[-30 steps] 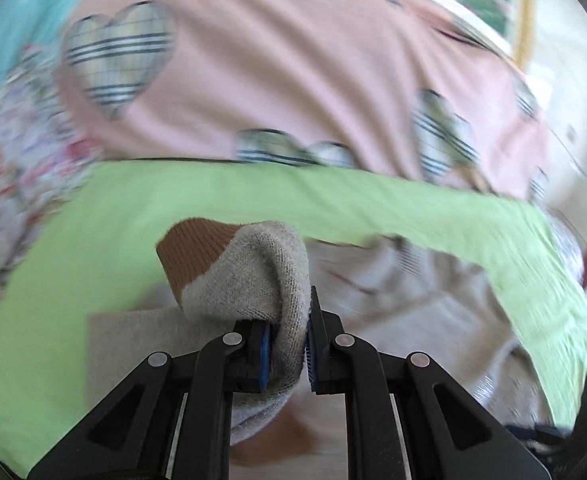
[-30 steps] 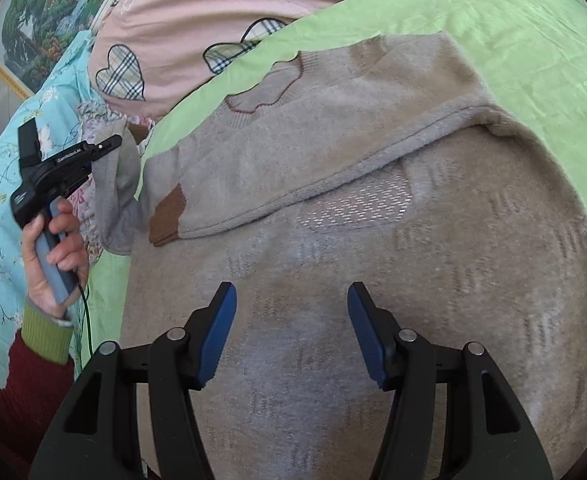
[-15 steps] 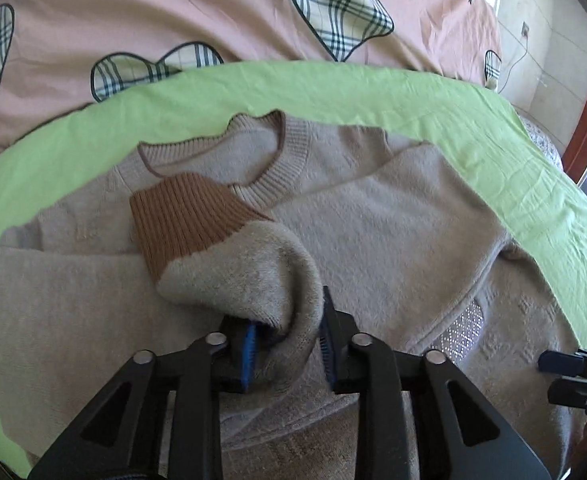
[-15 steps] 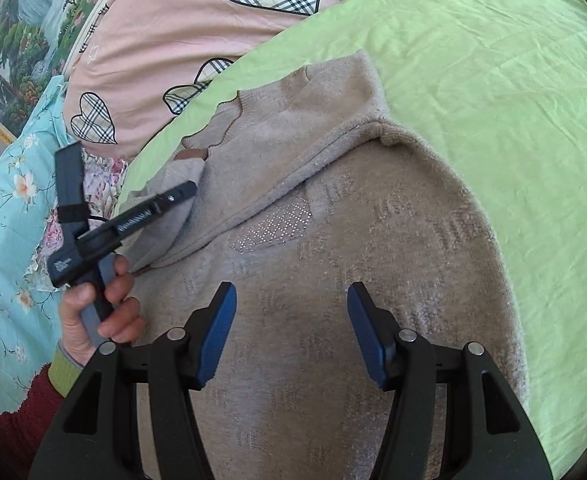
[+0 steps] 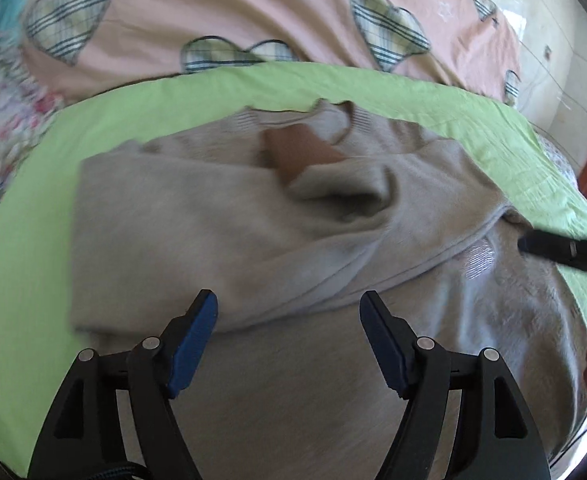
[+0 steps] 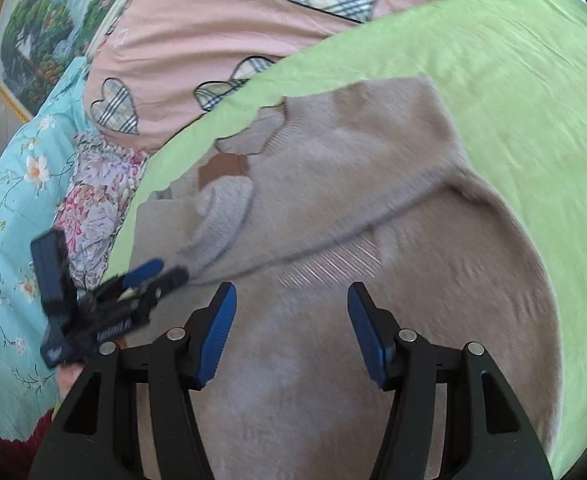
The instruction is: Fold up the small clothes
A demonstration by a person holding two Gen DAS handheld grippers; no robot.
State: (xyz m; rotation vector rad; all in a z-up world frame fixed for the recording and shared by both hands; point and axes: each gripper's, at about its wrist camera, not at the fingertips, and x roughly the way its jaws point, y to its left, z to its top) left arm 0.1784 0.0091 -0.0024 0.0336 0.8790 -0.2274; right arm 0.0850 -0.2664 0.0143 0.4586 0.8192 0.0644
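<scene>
A fuzzy beige knit sweater [image 5: 221, 216] lies flat on the crinkled lime-green sheet [image 5: 21, 280], its sleeve folded across the chest, ribbed brown cuff [image 5: 299, 152] beside the neckline; the left tool [image 5: 287, 332] has just been opening, nothing between its blue ridged pads; the right tool [image 6: 291, 332] hangs released above the sweater's lower body.

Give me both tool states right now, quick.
Left tool: open, jaws just opened, sleeve released onto sweater.
Right tool: open, holding nothing.
</scene>
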